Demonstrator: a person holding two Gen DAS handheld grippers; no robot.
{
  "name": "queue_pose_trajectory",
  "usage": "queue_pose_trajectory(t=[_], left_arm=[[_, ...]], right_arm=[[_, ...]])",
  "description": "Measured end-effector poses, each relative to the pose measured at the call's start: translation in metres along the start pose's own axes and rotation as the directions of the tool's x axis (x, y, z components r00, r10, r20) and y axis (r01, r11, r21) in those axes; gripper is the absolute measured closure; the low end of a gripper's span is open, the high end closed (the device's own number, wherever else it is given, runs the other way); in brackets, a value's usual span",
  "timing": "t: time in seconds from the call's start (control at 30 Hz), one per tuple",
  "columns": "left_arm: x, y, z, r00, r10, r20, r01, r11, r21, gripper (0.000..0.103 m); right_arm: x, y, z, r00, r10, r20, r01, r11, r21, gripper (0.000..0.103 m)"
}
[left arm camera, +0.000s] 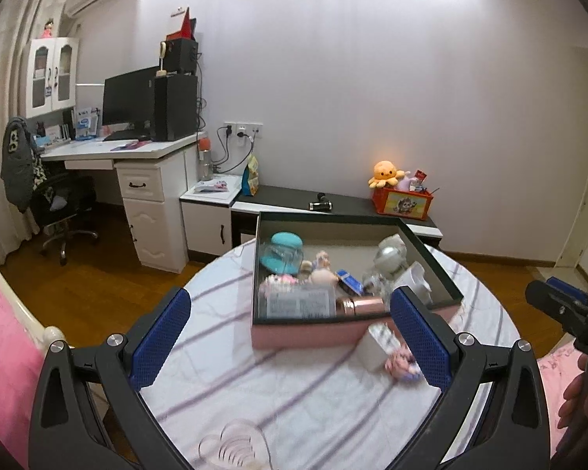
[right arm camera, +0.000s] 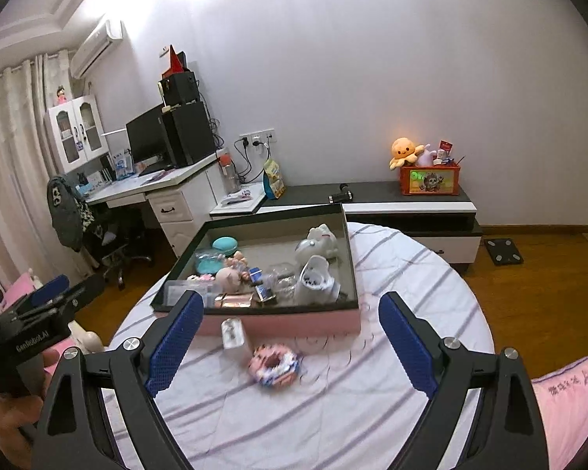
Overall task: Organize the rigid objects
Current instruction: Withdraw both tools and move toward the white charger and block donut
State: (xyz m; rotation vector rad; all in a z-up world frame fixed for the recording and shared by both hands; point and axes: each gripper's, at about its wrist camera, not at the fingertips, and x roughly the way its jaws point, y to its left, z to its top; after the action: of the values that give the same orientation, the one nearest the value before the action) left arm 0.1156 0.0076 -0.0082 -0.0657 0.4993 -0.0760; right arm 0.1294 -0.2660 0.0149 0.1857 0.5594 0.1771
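A pink box with a dark rim [left arm camera: 305, 335] [right arm camera: 294, 323] sits on a round table with a striped white cloth [left arm camera: 294, 391] [right arm camera: 333, 411]. It holds several small toys, a teal jar [left arm camera: 282, 252], a rose-gold tube [left arm camera: 362, 305] and white figures [right arm camera: 317, 246]. In front of the box lie a small white box [left arm camera: 374, 346] [right arm camera: 232, 333] and a pink donut-shaped block toy [right arm camera: 273, 364] [left arm camera: 401, 364]. My left gripper [left arm camera: 294, 337] is open above the table, empty. My right gripper [right arm camera: 290, 337] is open and empty, with the donut toy between and beyond its fingers.
A clear plastic piece [left arm camera: 235, 444] lies at the near table edge. Behind the table stand a low black-topped cabinet [left arm camera: 333, 205] with an orange toy crate [left arm camera: 401, 203], a white desk [left arm camera: 137, 152] with monitor, and an office chair [left arm camera: 58, 211]. Pink bedding [right arm camera: 568, 399] flanks the table.
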Motion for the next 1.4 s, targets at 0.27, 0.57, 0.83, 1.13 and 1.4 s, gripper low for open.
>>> queue_pose_trajectory(t=[0.27, 0.57, 0.83, 1.13, 1.4], left_arm=[[-0.033, 0.000, -0.023, 1.000, -0.004, 0.000, 0.004, 0.999, -0.033, 0.000], [-0.055, -0.008, -0.043, 1.000, -0.002, -0.002, 0.002, 1.000, -0.014, 0.000], [-0.057, -0.011, -0.046, 1.000, -0.002, -0.008, 0.002, 1.000, -0.006, 0.000], [-0.056, -0.013, -0.045, 1.000, -0.003, -0.013, 0.003, 1.000, -0.002, 0.000], [-0.054, -0.014, -0.045, 1.000, -0.002, -0.018, 0.002, 1.000, -0.005, 0.000]], right_arm=[[-0.031, 0.013, -0.016, 0.999, -0.015, 0.050, 0.015, 1.000, -0.005, 0.011], [-0.053, 0.020, -0.036, 0.997, -0.023, 0.073, 0.024, 1.000, -0.004, 0.010], [-0.054, 0.019, -0.039, 0.998, -0.026, 0.066, 0.026, 1.000, -0.009, 0.010], [-0.052, 0.021, -0.041, 0.998, -0.025, 0.061, 0.026, 1.000, -0.015, 0.010], [-0.046, 0.018, -0.043, 0.998, -0.033, 0.046, 0.034, 0.999, -0.014, 0.010]])
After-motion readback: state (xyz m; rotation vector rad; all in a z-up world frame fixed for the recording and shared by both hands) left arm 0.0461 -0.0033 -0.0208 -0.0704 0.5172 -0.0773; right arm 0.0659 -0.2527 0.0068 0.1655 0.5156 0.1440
